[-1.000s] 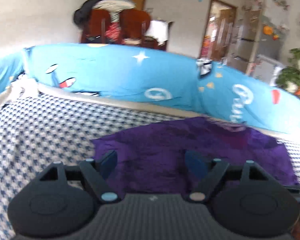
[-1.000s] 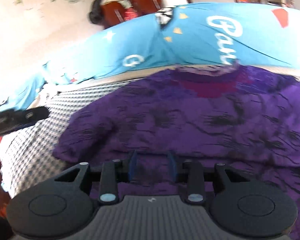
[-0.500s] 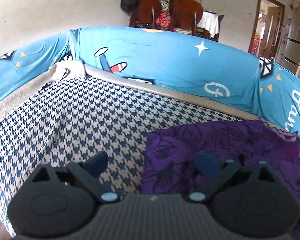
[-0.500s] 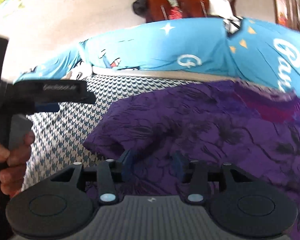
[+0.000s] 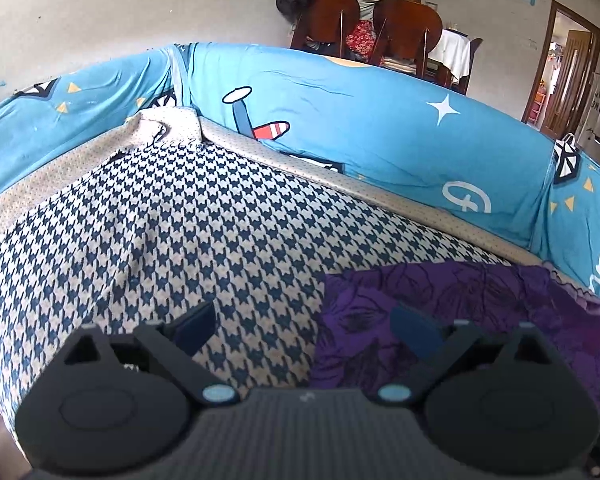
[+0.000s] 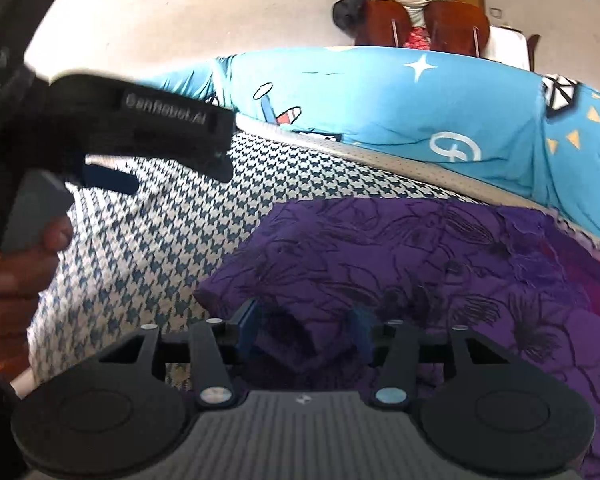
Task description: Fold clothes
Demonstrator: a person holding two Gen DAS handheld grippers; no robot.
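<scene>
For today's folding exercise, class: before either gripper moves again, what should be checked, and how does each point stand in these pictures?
1. Left gripper open and empty: ok.
2. Left gripper lined up on the purple garment: not ok; it straddles the garment's edge, one finger over the checked cover.
3. Right gripper has cloth between its fingers: ok; firmness of hold cannot tell.
4. Garment lies flat: not ok; rumpled near the right gripper.
5. Grippers apart from each other: ok.

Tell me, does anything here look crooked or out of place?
The purple garment lies rumpled, not flat: a fold bunches up between the fingers of the right hand-held gripper. Nothing looks spilled or damaged.
</scene>
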